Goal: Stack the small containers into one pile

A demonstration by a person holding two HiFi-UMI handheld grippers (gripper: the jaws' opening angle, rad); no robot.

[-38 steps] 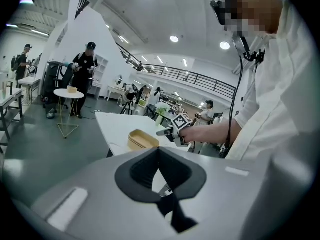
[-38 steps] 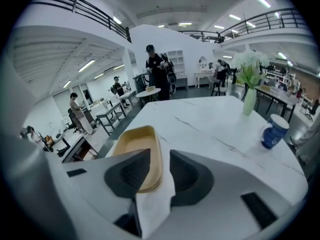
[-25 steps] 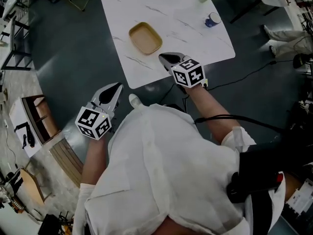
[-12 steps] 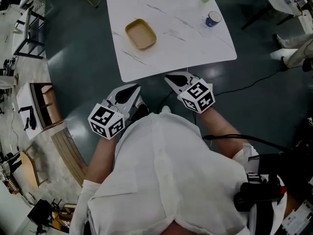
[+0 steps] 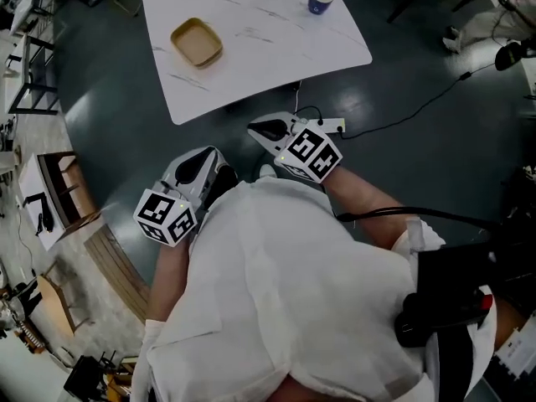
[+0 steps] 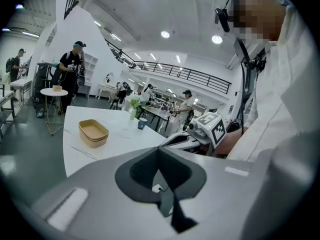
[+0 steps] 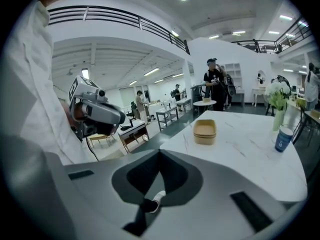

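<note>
Tan small containers sit nested in one pile on the white marble table. They also show in the left gripper view and the right gripper view. Both grippers hang over the dark floor, short of the table's near edge and close to my body. My left gripper is shut and holds nothing; its jaws meet at the tip. My right gripper is also shut and empty. Each gripper shows in the other's view: the right gripper and the left gripper.
A blue cup and a vase of flowers stand at the table's far side. A black cable and a power strip lie on the floor by the right gripper. Wooden furniture is at the left. People stand around a round side table.
Both grippers have drawn back from the table's near edge toward my body, and the table now lies further away. The right gripper has rolled a little. The pile has not moved.
</note>
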